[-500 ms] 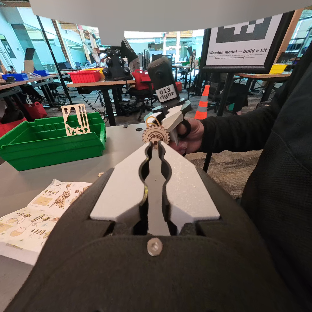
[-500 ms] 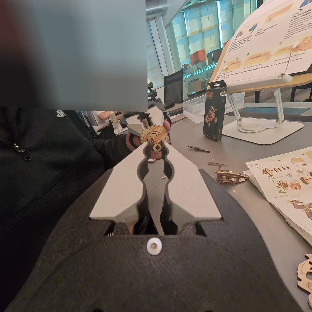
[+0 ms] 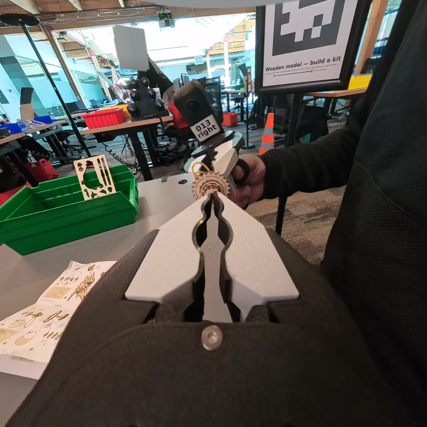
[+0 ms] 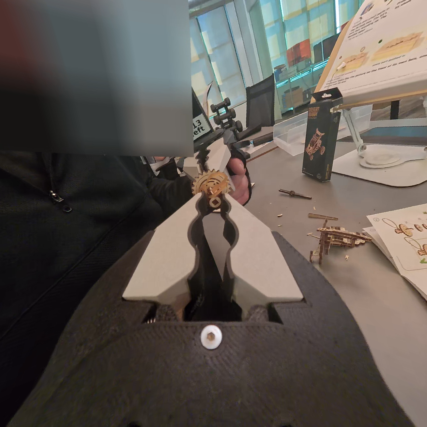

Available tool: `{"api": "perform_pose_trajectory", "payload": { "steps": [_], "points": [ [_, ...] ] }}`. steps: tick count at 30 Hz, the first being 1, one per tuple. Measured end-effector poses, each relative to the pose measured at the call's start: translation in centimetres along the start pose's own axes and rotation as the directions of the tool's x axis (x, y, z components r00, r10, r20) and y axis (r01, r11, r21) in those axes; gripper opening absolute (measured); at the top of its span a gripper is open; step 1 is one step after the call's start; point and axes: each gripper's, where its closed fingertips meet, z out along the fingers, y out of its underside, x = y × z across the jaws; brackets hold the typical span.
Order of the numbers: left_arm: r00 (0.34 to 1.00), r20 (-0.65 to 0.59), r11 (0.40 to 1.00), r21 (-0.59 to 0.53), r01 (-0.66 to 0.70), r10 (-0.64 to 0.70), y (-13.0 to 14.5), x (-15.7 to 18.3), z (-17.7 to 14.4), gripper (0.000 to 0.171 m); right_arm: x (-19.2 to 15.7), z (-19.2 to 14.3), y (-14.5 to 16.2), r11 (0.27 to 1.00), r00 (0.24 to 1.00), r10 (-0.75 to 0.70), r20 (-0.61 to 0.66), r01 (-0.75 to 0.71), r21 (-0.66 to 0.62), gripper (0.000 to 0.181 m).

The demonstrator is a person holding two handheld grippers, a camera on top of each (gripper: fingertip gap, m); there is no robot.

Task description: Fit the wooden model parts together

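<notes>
The left gripper point(image 3: 212, 196) is held up above the grey table point(image 3: 69, 258), and its jaws are almost closed, so that the tips pinch the hub at the lower edge of the wooden gear point(image 3: 210, 186). The right gripper point(image 4: 213, 198) meets it from the opposite side; its jaws are narrow also, with a small gap at the tips, and between them sits a small round wooden piece with a square hole point(image 4: 215, 202), which touches the centre of the gear. If this small piece is gripped firmly or only rests between the tips, I cannot tell. A thin yellow rubber band point(image 4: 216, 182) loops across the face of the gear. The gear is therefore in the air between the two grippers, in front of the person's dark jacket point(image 4: 69, 231). On the table near the right gripper lies a partly built wooden frame point(image 4: 335, 240), beside an open instruction sheet point(image 4: 402, 245), with a thin wooden axle point(image 4: 294, 193) and some small chips a little farther. Near the left gripper lies another instruction sheet point(image 3: 46, 307). Farther back stands a green bin point(image 3: 57, 217) with an emptied wooden part sheet point(image 3: 94, 178) leaning upright in it. On the right side, farther, a dark kit box point(image 4: 320, 143) stands upright beside a white book stand point(image 4: 379, 161).
</notes>
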Motion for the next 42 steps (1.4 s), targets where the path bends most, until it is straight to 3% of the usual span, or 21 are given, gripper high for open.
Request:
{"api": "perform_pose_trajectory", "payload": {
  "steps": [9,39,41,42],
  "points": [
    [0.997,-0.008,0.997,-0.033,-0.071,0.071,0.2,0.1,0.0,0.000,0.0,0.0,0.2,0.999,0.999,0.027,0.018,-0.027,-0.029,0.009],
    [0.996,-0.056,0.996,-0.043,-0.075,0.072,1.1,0.5,0.0,0.000,0.0,0.2,1.2,0.988,1.000,-0.021,0.004,0.021,-0.151,0.009],
    [0.994,-0.069,0.989,-0.111,-0.097,0.090,2.2,0.8,0.3,0.000,0.2,0.2,1.2,0.988,1.000,-0.025,-0.005,0.024,-0.150,0.009],
    [0.988,-0.133,0.971,-0.211,-0.110,0.083,4.4,2.1,1.2,0.000,-0.2,0.8,1.0,0.990,0.999,-0.032,0.015,0.033,-0.140,0.008]
  ]
}}
